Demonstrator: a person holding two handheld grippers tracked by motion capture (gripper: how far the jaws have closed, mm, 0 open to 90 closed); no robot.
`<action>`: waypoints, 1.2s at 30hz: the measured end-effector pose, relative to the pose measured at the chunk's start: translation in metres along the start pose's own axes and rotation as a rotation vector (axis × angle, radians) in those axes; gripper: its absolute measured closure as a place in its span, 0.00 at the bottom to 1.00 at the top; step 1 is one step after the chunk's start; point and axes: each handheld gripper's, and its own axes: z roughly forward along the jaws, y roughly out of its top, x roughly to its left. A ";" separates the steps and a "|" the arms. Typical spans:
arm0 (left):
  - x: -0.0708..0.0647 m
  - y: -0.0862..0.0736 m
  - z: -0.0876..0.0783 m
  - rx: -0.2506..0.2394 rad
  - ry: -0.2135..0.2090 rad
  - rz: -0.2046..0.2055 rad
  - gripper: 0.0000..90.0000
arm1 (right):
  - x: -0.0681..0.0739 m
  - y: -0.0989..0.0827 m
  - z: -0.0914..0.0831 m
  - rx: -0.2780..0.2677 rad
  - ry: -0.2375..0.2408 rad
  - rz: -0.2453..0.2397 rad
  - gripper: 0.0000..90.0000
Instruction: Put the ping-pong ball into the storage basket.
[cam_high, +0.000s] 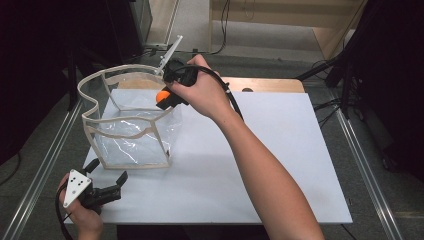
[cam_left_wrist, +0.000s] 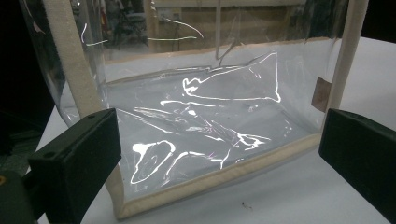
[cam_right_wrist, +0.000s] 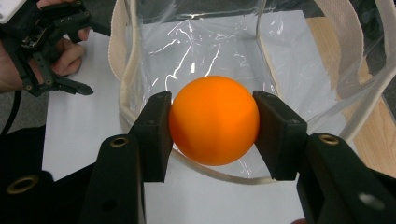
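Observation:
An orange ball (cam_right_wrist: 214, 120) sits between the two black jaws of my right gripper (cam_right_wrist: 214, 126), which is shut on it. In the high view the ball (cam_high: 162, 96) hangs over the right rim of a clear plastic bag (cam_high: 131, 125) with cream fabric trim, held there by my right gripper (cam_high: 170, 95). The bag's open mouth lies below the ball in the right gripper view, and the clear plastic bag (cam_left_wrist: 210, 121) stands upright on the white board. My left gripper (cam_high: 107, 172) rests at the board's near left corner, open, pointing at the bag's side, empty.
The white board (cam_high: 270, 150) lies on a table with metal rails at both sides. A wooden strip (cam_high: 265, 84) shows at the board's far edge. Cables and dark equipment stand beyond the table. The person's left hand (cam_right_wrist: 65, 56) shows far off in the right gripper view.

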 end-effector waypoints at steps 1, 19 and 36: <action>0.000 0.000 0.000 -0.001 -0.001 -0.001 0.00 | 0.000 0.000 0.000 0.001 -0.003 0.003 0.54; 0.000 0.000 0.000 -0.004 -0.002 -0.003 0.00 | -0.003 0.000 0.012 0.005 -0.024 0.034 0.53; 0.000 0.000 0.000 -0.002 0.001 0.001 0.00 | 0.002 -0.011 -0.004 -0.054 -0.060 0.106 0.00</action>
